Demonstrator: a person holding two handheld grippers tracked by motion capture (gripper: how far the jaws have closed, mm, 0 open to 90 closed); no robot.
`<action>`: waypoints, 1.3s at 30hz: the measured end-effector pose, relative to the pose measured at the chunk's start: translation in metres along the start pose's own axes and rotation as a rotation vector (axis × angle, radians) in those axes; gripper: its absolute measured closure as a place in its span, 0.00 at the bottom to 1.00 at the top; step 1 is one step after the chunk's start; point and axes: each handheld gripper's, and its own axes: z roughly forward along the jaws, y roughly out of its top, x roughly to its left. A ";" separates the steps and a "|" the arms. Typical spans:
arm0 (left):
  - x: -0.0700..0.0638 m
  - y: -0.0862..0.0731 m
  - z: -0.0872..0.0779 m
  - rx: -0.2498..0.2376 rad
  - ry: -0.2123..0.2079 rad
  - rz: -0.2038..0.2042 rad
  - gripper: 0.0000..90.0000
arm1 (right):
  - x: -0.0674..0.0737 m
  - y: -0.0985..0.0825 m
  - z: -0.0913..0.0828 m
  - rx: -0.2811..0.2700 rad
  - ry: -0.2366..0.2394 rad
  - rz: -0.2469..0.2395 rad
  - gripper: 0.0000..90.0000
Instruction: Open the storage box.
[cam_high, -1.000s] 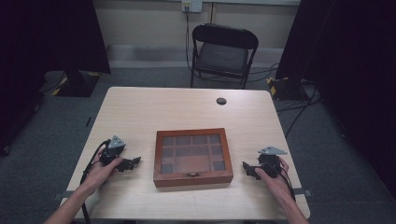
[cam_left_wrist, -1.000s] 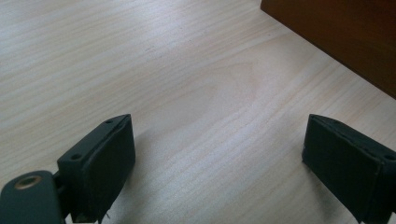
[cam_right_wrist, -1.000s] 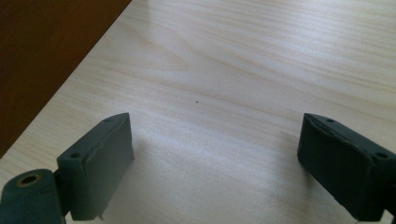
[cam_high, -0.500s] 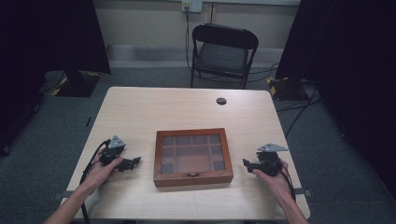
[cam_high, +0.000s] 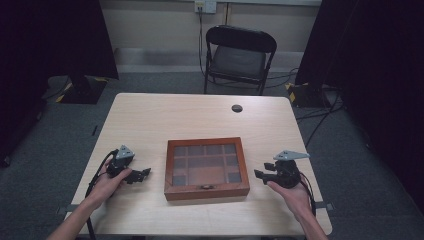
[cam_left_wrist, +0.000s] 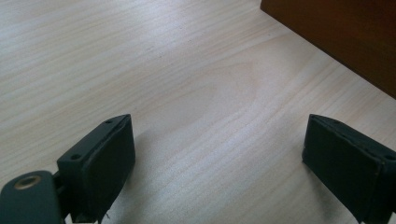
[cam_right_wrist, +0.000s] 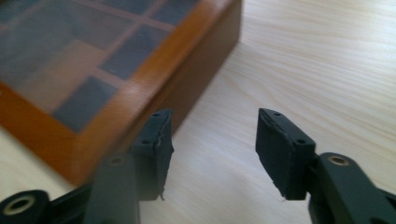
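1. Opening the wooden box (cam_high: 207, 169) looks like the work in hand, since both grippers flank it on the table (cam_high: 165, 115) and neither holds anything.
2. The left gripper (cam_high: 142, 174) has its jaws spread wide over bare tabletop; in the left gripper view only a dark corner of the box (cam_left_wrist: 336, 32) sits at the upper right, well apart from the jaws.
3. The right gripper (cam_high: 259, 174) also stands open and empty, just beside the box's right wall; in the right gripper view the box (cam_right_wrist: 140, 88) lies to the left of the jaws, with its glass-paned lid and near corner close to the left jaw.
4. The box sits closed near the front middle of the table, between the two grippers, with a small metal clasp (cam_high: 204, 187) on its front face toward the person.
5. Doing the step well probably means one gripper steadies a side wall while the other works the clasp and front lip of the lid, so the box does not slide.
6. A risk is jaws slipping on the smooth lacquered wood or pressing on the glass; gripping the wooden frame edge seems safer.
7. The small dark disc (cam_high: 237, 108) and the chair (cam_high: 239, 55) beyond stay out of the way.
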 end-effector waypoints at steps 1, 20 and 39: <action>0.000 0.000 0.000 0.000 0.000 0.000 0.10 | 0.002 0.001 -0.002 -0.011 0.019 -0.002 0.54; 0.001 0.000 0.000 0.000 -0.006 0.002 0.09 | 0.065 0.028 0.010 -0.018 0.308 -0.154 0.73; 0.001 0.000 0.000 0.003 -0.008 -0.001 0.09 | 0.119 0.049 0.053 0.040 0.452 -0.282 0.88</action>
